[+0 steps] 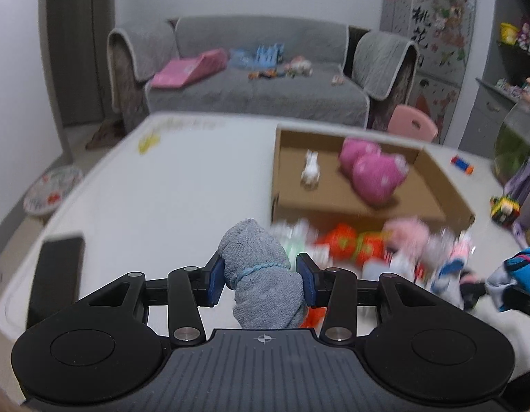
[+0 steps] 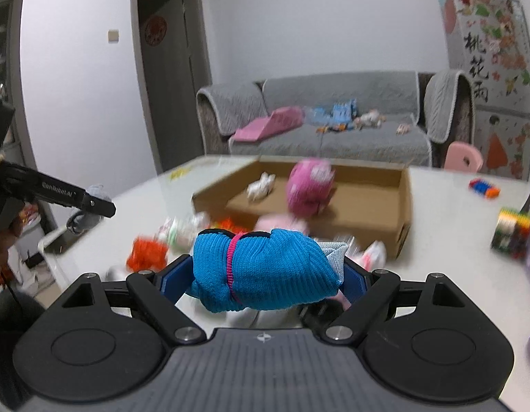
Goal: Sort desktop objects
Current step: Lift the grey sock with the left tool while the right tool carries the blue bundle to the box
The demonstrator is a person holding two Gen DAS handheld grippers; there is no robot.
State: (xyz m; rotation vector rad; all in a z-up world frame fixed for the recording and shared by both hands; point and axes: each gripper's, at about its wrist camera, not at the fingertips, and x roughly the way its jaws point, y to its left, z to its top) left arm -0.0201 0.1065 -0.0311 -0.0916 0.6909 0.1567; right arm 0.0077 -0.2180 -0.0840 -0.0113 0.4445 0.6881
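My left gripper (image 1: 261, 279) is shut on a rolled grey sock bundle (image 1: 261, 274) tied with a blue band, held above the white table (image 1: 161, 185). My right gripper (image 2: 265, 274) is shut on a rolled blue sock bundle (image 2: 265, 267) with a pink band. The left gripper and its grey bundle (image 2: 89, 209) also show at the left of the right wrist view. A cardboard box (image 1: 447, 192) holds a pink plush (image 1: 374, 168) and a small white toy (image 1: 311, 170). A blurred pile of toys (image 1: 354, 243) lies in front of the box.
A dark phone (image 1: 55, 274) lies at the table's left edge. Colourful brick toys (image 2: 508, 230) and a small blue-orange piece (image 2: 484, 187) sit on the table's right. A grey sofa (image 1: 251, 68) and a pink chair (image 1: 414, 125) stand behind the table.
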